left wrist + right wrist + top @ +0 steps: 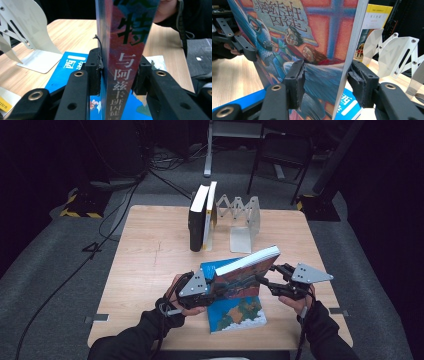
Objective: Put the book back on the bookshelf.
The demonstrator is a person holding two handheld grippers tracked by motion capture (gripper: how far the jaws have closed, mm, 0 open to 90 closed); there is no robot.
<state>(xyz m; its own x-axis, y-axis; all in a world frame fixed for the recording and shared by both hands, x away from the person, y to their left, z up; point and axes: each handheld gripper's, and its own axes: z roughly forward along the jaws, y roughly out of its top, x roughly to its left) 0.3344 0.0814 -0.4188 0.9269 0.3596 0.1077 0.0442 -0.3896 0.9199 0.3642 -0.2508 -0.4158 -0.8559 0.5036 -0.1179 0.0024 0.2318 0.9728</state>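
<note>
High view showed you gripping the book with both grippers, left gripper clamped on its spine, right gripper straddling its page edge, above the blue book.

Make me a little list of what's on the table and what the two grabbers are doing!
Held thing: colourful book, lifted and tilted above the table
Left gripper: pads press both sides of the book's spine end
Right gripper: jaws around the book's page edge; whether the pads press it, I can't tell
Underneath: blue book lying flat
At the back: two books standing upright beside a metal folding bookend
Table top: light wood
</note>
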